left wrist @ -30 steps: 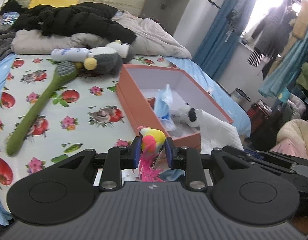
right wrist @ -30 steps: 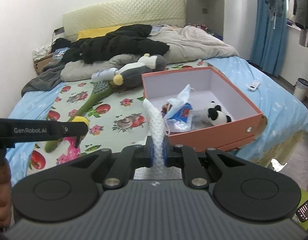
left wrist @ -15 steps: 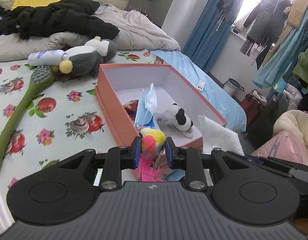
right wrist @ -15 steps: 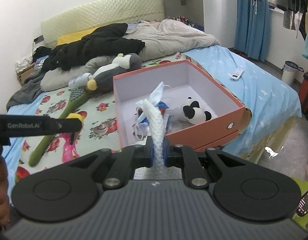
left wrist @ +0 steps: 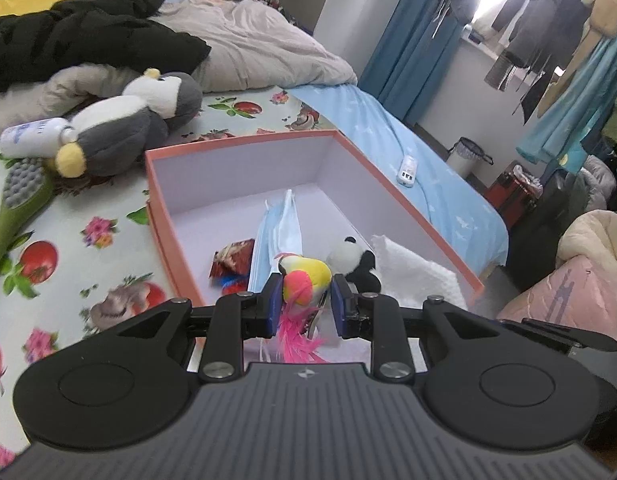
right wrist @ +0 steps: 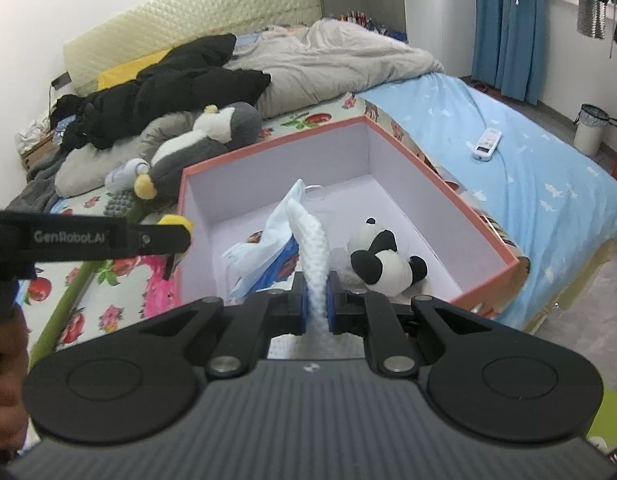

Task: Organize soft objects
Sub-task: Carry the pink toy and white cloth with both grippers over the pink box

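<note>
My left gripper (left wrist: pixel 302 298) is shut on a small yellow-and-pink toy bird (left wrist: pixel 304 282) with pink feathers, held at the near end of the orange box (left wrist: pixel 244 142). A white knitted cloth (right wrist: pixel 314 254) is pinched in my right gripper (right wrist: pixel 316 300), which is shut and hangs over the same box (right wrist: pixel 492 236). Inside the box lie a panda plush (right wrist: pixel 378 258), a blue face mask (left wrist: pixel 278 232) and a small red packet (left wrist: pixel 232 260). In the right wrist view the left gripper (right wrist: pixel 108 236) reaches in from the left with the bird's pink feathers below it.
A grey-and-white penguin plush (left wrist: pixel 132 124), a white bottle (left wrist: pixel 32 142) and a green long-handled brush (left wrist: pixel 16 204) lie on the flowered sheet left of the box. A remote (right wrist: pixel 486 144) rests on the blue sheet. Black clothing (right wrist: pixel 160 88) and a quilt fill the bed's far end.
Both grippers have moved forward toward the box, each keeping its load. The box now looks larger and sits right under them.
</note>
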`<state>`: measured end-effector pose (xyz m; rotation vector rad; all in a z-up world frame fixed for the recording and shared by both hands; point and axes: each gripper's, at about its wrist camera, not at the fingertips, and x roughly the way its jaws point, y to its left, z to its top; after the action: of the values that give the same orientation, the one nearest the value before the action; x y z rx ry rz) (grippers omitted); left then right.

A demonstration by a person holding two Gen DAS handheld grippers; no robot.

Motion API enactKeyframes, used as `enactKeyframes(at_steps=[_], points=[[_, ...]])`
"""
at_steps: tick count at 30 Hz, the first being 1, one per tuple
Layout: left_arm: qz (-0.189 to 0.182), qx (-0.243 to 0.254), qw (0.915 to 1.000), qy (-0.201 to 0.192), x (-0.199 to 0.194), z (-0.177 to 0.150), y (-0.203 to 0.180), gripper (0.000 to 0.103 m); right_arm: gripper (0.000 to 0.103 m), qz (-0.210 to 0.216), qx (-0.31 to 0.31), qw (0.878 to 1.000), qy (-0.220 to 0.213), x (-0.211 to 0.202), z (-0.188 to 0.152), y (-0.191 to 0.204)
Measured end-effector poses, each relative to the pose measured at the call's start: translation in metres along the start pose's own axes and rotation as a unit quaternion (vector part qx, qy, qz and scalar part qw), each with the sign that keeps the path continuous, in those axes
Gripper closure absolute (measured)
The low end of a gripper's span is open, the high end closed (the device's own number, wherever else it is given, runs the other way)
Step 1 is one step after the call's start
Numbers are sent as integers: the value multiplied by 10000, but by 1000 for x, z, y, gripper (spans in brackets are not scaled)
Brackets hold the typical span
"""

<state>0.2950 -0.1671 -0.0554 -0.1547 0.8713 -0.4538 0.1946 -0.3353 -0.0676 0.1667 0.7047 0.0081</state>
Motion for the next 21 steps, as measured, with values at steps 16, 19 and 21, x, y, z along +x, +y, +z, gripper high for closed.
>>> enactKeyframes(at_steps=[16,19,21], points=[[175,15,9990,419,119,49,25,73,88,-132,403,9980,470,110,23,-44],[181,49,9988,460,125,50,25,72,88,-133,492,9975,492,117,24,-50],[215,53,9985,491,126,49,25,72,81,-116,518,9972,534,120,24,-52]])
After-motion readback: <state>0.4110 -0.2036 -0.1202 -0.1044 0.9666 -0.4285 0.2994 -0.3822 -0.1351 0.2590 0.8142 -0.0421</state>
